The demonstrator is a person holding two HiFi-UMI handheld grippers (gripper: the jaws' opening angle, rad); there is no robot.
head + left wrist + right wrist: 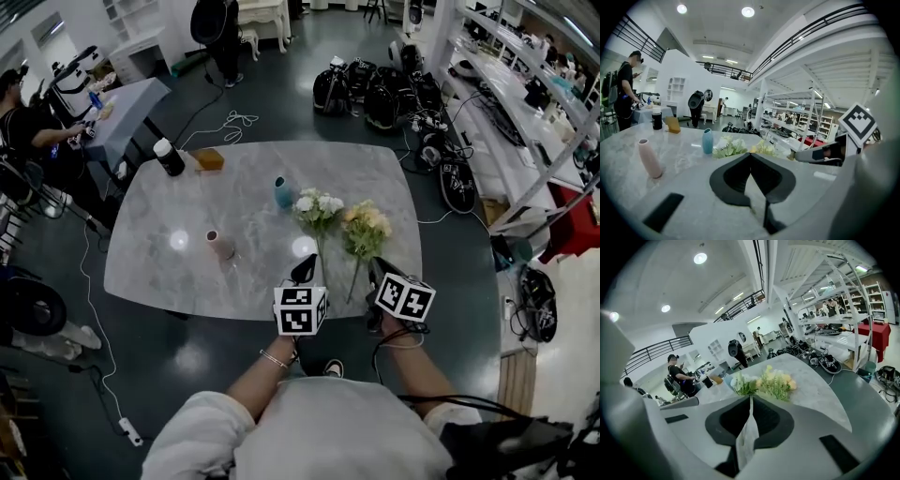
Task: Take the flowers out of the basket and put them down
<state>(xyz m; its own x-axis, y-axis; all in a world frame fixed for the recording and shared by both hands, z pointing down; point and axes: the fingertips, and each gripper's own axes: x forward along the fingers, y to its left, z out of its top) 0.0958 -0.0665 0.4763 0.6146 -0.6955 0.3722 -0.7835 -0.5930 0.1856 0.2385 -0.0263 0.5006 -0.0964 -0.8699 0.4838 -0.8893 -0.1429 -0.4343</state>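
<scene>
2 flwr bunches, 2 vases, 1 btl

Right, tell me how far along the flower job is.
Done, by the look of it: the white flowers and the yellow flowers both lie on the table, and no basket is in view. In hand: nothing. The left gripper and right gripper are both shut and empty, near the stem ends. Left: seemingly only pulling the grippers away.

Flowers ahead, pink vase left, right free
</scene>
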